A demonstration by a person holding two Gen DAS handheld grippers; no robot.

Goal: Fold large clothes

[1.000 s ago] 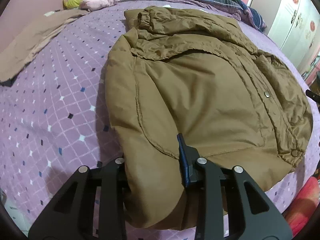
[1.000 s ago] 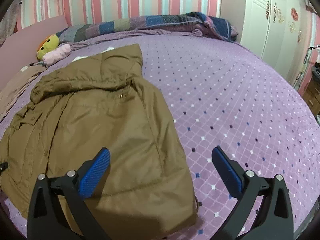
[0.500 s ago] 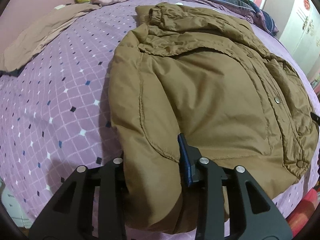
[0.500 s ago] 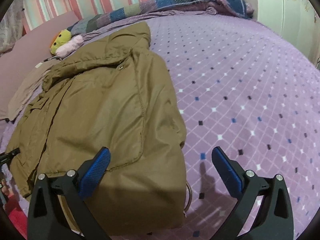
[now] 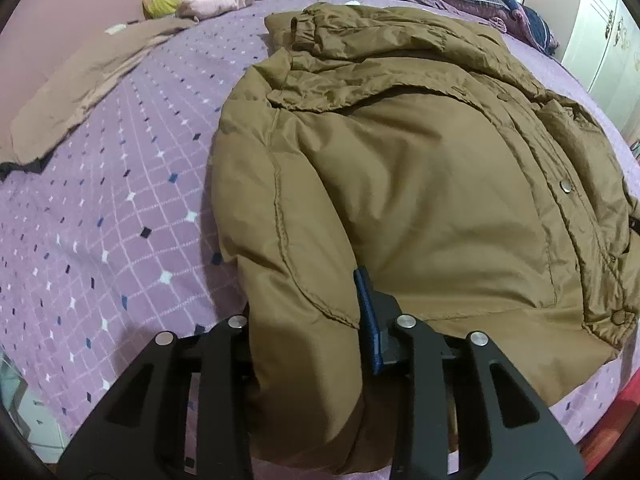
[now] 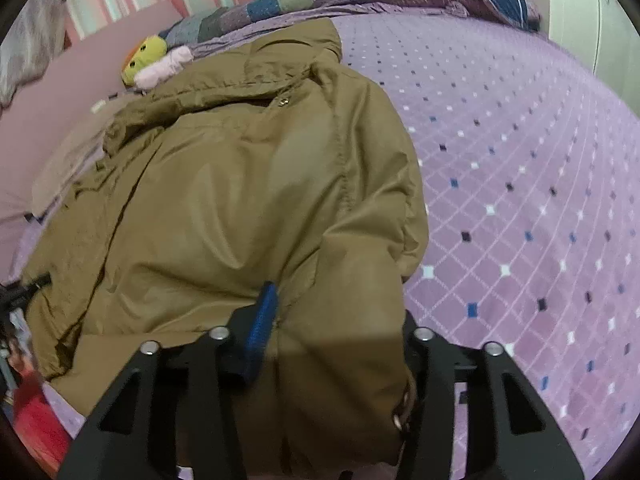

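Fingers (image 6: 262, 320) of the right gripper (image 6: 332, 332) have just closed on the jacket (image 6: 240, 200).

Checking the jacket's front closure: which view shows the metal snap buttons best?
Left wrist view: on the jacket two snaps sit on the front edge. Right wrist view shows only one small snap near the collar.

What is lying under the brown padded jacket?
The brown padded jacket lies on a purple bedsheet with a diamond pattern, which shows all around it. Whatever is directly beneath the jacket is covered and cannot be seen.
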